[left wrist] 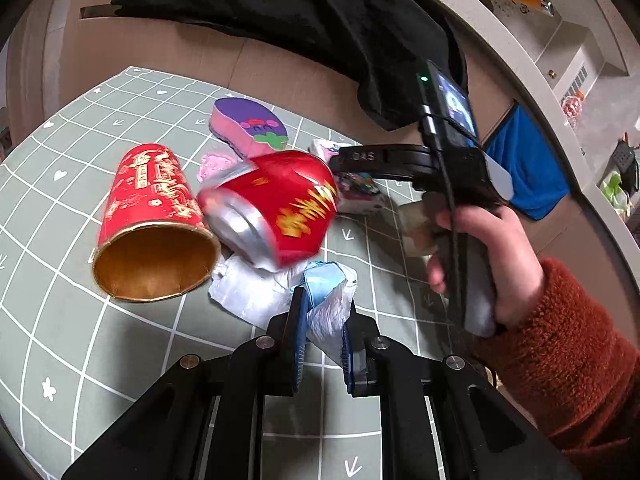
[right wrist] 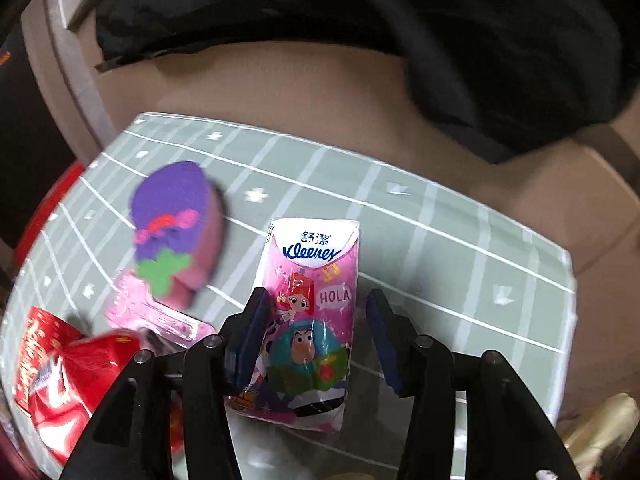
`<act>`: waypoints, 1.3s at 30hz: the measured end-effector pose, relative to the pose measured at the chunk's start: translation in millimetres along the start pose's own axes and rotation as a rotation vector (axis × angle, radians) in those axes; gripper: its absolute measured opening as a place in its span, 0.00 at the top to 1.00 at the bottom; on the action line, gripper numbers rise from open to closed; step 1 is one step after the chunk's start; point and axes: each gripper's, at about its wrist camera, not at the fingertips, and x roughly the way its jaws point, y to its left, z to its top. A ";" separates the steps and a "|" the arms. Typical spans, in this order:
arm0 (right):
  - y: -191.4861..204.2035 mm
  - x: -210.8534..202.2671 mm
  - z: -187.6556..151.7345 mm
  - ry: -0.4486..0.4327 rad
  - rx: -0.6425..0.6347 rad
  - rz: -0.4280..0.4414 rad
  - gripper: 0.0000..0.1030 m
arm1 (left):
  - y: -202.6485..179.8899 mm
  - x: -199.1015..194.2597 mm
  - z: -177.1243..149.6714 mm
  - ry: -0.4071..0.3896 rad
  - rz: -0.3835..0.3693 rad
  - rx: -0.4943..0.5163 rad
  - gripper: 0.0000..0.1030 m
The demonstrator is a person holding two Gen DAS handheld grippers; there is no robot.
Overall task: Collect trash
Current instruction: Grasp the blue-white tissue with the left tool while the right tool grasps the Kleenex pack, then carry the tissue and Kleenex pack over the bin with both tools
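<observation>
L wrist: L gripper (left wrist: 324, 316) clenched on white bag (left wrist: 280, 292), near centre of mat (left wrist: 80, 340); keep hold, mouth up.
R wrist: R gripper (right wrist: 316, 316) released, straddling tissue pack (right wrist: 308, 320), right pad clear; centre, then squeeze.

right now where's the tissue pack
In the right wrist view, the tissue pack lies on the green mat between the right gripper fingers, beside the purple sponge.

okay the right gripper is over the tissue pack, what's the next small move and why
Probably close the right gripper. The tissue pack lies between its open jaws, the left pad beside it and the right pad apart, so it isn't gripped yet.
</observation>
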 end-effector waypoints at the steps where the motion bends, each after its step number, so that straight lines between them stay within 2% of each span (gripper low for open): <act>1: -2.5 -3.0 -1.2 -0.008 0.000 0.000 0.55 | -0.3 -0.1 0.1 0.000 -0.003 0.000 0.85; 4: -0.6 -1.3 -1.9 -0.009 0.006 0.048 0.53 | -2.3 0.2 0.0 0.001 -0.007 0.000 0.85; 10: 2.3 10.0 -8.0 -0.001 -0.014 0.033 0.50 | -10.8 0.2 -2.4 -0.002 0.009 0.011 0.85; 13: -16.0 -4.7 -17.3 -0.006 0.042 0.080 0.61 | -18.9 3.8 -1.5 0.000 0.009 0.028 0.85; 19: -69.0 -82.1 -52.6 -0.120 0.104 0.119 0.62 | -53.4 7.0 1.2 -0.015 -0.010 0.080 0.86; 25: -117.0 -155.9 -91.1 -0.231 0.141 0.097 0.62 | -107.3 10.0 8.1 -0.065 -0.021 0.152 0.86; 34: -185.4 -234.9 -143.1 -0.385 0.203 0.063 0.62 | -203.0 13.1 19.5 -0.141 -0.057 0.255 0.86; 39: -224.3 -266.8 -173.5 -0.449 0.260 0.021 0.62 | -260.9 24.6 14.7 -0.162 -0.083 0.333 0.86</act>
